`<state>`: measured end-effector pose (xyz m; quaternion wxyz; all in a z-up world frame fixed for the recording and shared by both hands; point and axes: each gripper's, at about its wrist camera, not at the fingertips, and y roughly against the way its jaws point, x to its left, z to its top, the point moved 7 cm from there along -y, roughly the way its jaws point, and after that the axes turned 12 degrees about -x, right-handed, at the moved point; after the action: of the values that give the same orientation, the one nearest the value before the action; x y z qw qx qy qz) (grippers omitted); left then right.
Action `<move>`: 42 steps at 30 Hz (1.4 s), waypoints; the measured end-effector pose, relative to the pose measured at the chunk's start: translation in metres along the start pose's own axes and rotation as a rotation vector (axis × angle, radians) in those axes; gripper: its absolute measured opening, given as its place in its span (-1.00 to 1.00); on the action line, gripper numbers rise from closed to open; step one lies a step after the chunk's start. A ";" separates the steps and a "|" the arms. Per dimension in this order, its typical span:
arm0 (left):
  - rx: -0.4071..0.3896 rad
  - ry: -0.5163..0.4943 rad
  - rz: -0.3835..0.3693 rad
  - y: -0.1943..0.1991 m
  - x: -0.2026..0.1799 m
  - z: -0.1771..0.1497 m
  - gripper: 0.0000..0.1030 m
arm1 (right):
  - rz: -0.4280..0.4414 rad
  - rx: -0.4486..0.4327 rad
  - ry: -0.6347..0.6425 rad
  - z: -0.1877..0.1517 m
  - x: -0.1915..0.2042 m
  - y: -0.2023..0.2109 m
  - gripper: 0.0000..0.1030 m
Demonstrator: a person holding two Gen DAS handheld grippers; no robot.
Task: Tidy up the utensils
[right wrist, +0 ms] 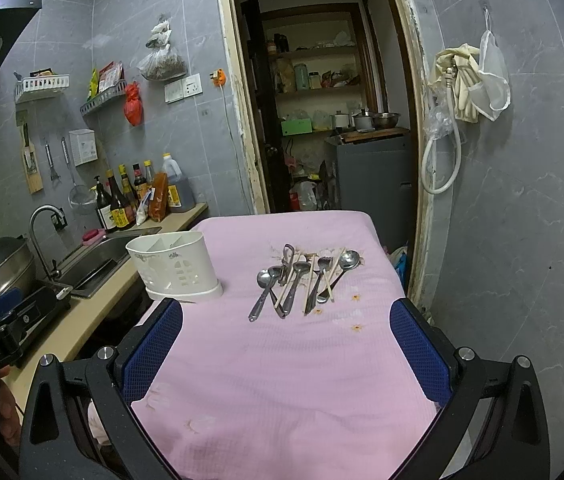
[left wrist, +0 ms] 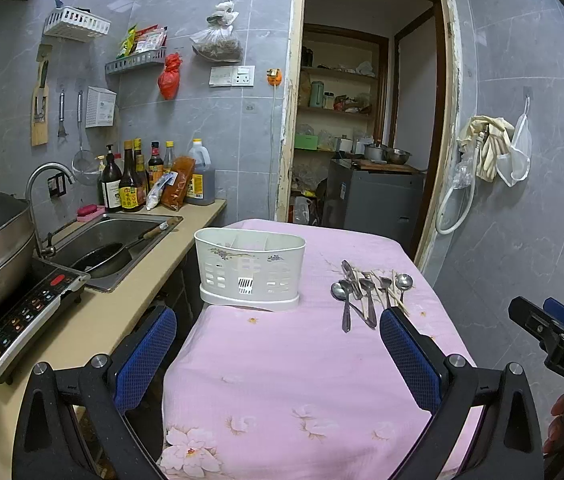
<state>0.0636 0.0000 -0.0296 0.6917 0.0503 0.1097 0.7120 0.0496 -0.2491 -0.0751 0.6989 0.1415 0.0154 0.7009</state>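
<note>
Left wrist view shows the left claw [left wrist: 278,352] spread wide with nothing between its blue pads, low in the frame over a pink-covered tabletop [left wrist: 282,360]. A white utensil holder [left wrist: 250,270] stands at the centre of the frame, above and between the pads, well apart from them. The utensil pile [left wrist: 370,290] of spoons, forks and chopsticks lies right of centre, just above the tip of the right-hand pad. At the right edge the right claw [left wrist: 554,326] shows only from the side.

In the right wrist view the right claw [right wrist: 286,354] is also spread wide and holds nothing. The utensil pile [right wrist: 304,280] sits at centre frame, above the gap between the pads, apart from both. The utensil holder [right wrist: 172,270] stands left of the pile, at the tabletop [right wrist: 282,380] edge, just above the left-hand pad. A sink [right wrist: 94,258] lies at the left.
</note>
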 end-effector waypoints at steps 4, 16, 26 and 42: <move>0.000 -0.002 0.001 0.000 0.000 0.000 0.99 | 0.003 0.001 -0.001 0.001 -0.002 0.000 0.98; 0.002 -0.004 0.002 0.000 0.000 0.000 0.99 | 0.008 0.005 -0.004 -0.004 0.006 -0.003 0.98; 0.002 -0.006 0.002 0.000 0.000 0.000 0.99 | 0.010 0.007 -0.006 -0.006 0.007 -0.007 0.98; 0.004 -0.009 0.002 0.000 0.000 0.000 0.99 | 0.014 0.013 -0.007 -0.007 0.007 -0.008 0.98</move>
<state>0.0635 -0.0002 -0.0297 0.6915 0.0550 0.1079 0.7122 0.0564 -0.2409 -0.0828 0.6930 0.1486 0.0163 0.7053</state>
